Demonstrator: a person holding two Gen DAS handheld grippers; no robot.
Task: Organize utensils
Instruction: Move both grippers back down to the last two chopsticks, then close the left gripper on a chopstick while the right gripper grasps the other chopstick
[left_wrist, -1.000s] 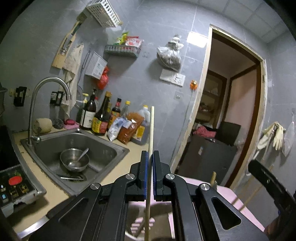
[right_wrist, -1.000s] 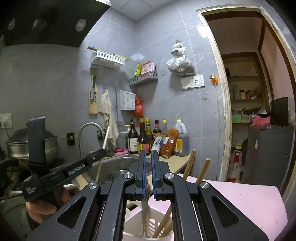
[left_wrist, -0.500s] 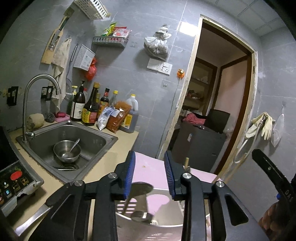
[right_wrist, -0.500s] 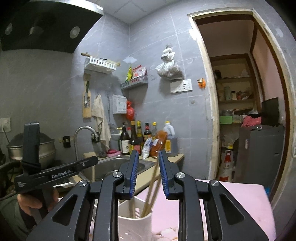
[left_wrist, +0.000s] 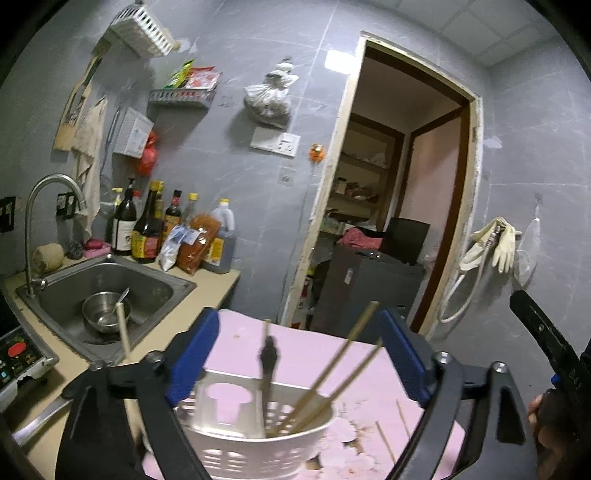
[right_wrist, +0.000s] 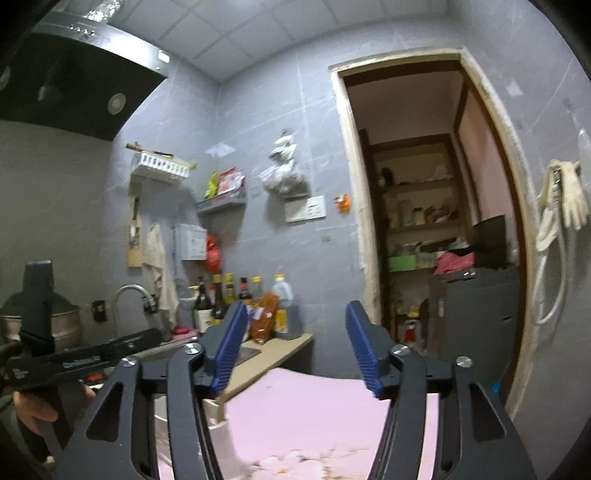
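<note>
A white perforated utensil holder (left_wrist: 255, 439) stands on the pink tabletop (left_wrist: 317, 354). It holds wooden chopsticks (left_wrist: 343, 358) and a dark-handled utensil (left_wrist: 267, 354). My left gripper (left_wrist: 297, 332) hovers just above and behind it, its jaws opening, and the blue pads touch nothing. One pale chopstick (left_wrist: 123, 332) leans out past the left finger; I cannot tell whether its foot is in the holder. My right gripper (right_wrist: 295, 325) is also opening, with nothing between its jaws. The holder (right_wrist: 218, 417) shows only as a white corner low on the left.
A steel sink (left_wrist: 162, 284) with a bowl (left_wrist: 105, 308) and spoon lies to the left, with bottles (left_wrist: 147, 229) behind it and a cooker panel (left_wrist: 14, 354) at the left edge. Loose sticks (left_wrist: 386, 443) lie on the pink top. A doorway (right_wrist: 424, 240) opens ahead.
The left gripper was shut on a chopstick and the right on a thin utensil in the holder. Both have opened, let go and drawn back and slightly up.
</note>
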